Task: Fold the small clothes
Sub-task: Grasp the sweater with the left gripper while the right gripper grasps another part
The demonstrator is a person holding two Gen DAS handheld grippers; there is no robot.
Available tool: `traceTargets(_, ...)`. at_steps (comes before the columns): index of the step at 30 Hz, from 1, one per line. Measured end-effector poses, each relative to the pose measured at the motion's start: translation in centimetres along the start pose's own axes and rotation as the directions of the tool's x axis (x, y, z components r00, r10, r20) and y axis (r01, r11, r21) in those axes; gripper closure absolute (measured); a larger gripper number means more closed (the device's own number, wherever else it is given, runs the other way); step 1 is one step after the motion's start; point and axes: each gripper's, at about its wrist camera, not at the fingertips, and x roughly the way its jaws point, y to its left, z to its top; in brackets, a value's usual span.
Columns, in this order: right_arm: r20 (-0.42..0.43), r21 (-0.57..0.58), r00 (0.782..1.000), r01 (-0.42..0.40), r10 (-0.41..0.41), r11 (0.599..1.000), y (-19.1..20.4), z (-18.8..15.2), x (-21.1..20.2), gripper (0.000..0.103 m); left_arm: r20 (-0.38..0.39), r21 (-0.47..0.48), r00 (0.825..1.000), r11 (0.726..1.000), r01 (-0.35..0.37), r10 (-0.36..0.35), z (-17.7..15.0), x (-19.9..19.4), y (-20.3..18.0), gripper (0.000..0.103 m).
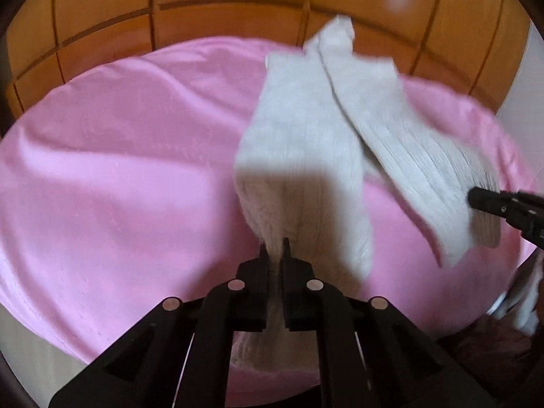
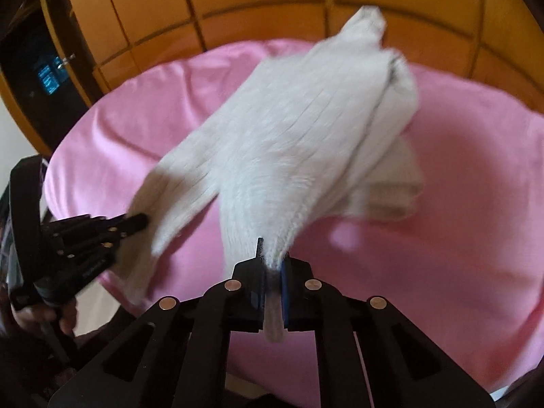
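Note:
A small white ribbed knit garment [image 1: 306,142] with two long limbs hangs lifted over a pink cloth [image 1: 119,170]. My left gripper [image 1: 274,248] is shut on the end of one limb. My right gripper [image 2: 272,258] is shut on the end of the other limb [image 2: 289,156]. In the left wrist view the right gripper [image 1: 476,200] enters from the right edge, pinching its limb. In the right wrist view the left gripper [image 2: 141,221] enters from the left, pinching its limb. The garment's far end [image 2: 367,23] stands raised. The cloth is motion-blurred.
The pink cloth [image 2: 442,221] covers a round surface. Orange wooden panelled furniture [image 1: 204,0] stands behind it. A dark open recess [image 2: 40,78] shows at the left in the right wrist view. A folded pale piece [image 2: 391,197] lies under the garment on the right.

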Motion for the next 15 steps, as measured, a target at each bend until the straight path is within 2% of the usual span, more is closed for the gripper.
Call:
traceTargets(3,0.104,0.063,0.990,0.091,-0.097,0.994,-4.4,2.2,-3.6,0.097,0.094,-0.066,0.994,0.996,0.055,-0.048,3.1,-2.6,2.0,0.098)
traceTargets(6,0.194,0.148,0.946,0.236,-0.262,0.961,-10.2,5.3,-6.7,0.097,0.193,-0.125,0.981,0.990,0.057,-0.032,7.5,-4.8,4.9,0.098)
traceTargets(8,0.216,0.198,0.902,0.333,-0.373,0.922,-14.0,7.2,-7.5,0.097,0.246,-0.176,0.969,0.984,0.040,0.004,11.4,-5.4,7.6,0.098)
traceTargets(10,0.197,0.274,0.848,0.434,-0.491,0.858,-19.4,9.4,-7.4,0.097,0.297,-0.240,0.951,0.971,-0.013,0.086,15.8,-5.8,10.6,0.098)
traceTargets(11,0.182,0.298,0.830,0.464,-0.526,0.834,-21.2,10.0,-7.2,0.097,0.307,-0.263,0.946,0.965,-0.019,0.102,17.1,-5.8,11.6,0.098)
traceTargets(12,0.151,0.325,0.793,0.524,-0.590,0.787,-24.1,11.0,-6.7,0.097,0.321,-0.317,0.934,0.947,-0.050,0.157,19.7,-5.9,13.5,0.098)
traceTargets(14,0.085,0.376,0.745,0.590,-0.661,0.714,-28.3,12.3,-5.8,0.097,0.324,-0.381,0.915,0.919,-0.106,0.240,23.2,-5.6,16.1,0.098)
traceTargets(15,0.039,0.411,0.715,0.625,-0.698,0.664,-31.2,12.9,-5.3,0.098,0.316,-0.420,0.905,0.897,-0.135,0.284,24.4,-5.3,17.1,0.098)
